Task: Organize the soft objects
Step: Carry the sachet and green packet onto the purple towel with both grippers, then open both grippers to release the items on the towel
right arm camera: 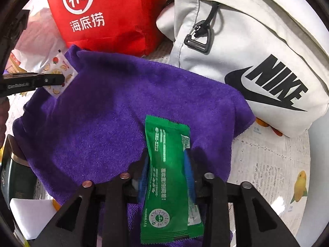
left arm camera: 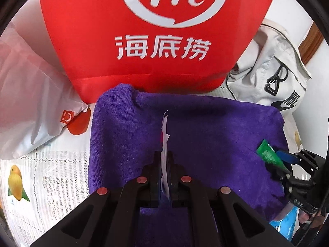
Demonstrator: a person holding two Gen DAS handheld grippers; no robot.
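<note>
A thin white packet (left arm camera: 165, 144) is clamped edge-on in the left gripper (left arm camera: 164, 160), above a purple towel (left arm camera: 205, 127). A red bag (left arm camera: 156, 41) is seen behind the towel. At right, a green packet (left arm camera: 269, 154) lies between the right gripper's (left arm camera: 287, 164) jaws.

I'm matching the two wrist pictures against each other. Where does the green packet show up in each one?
Left wrist view: green packet at the far right edge, over the purple towel.
Right wrist view: green packet at bottom centre, running up between the near fingers, over the towel.
Shared landmark: red bag behind the towel.
</note>
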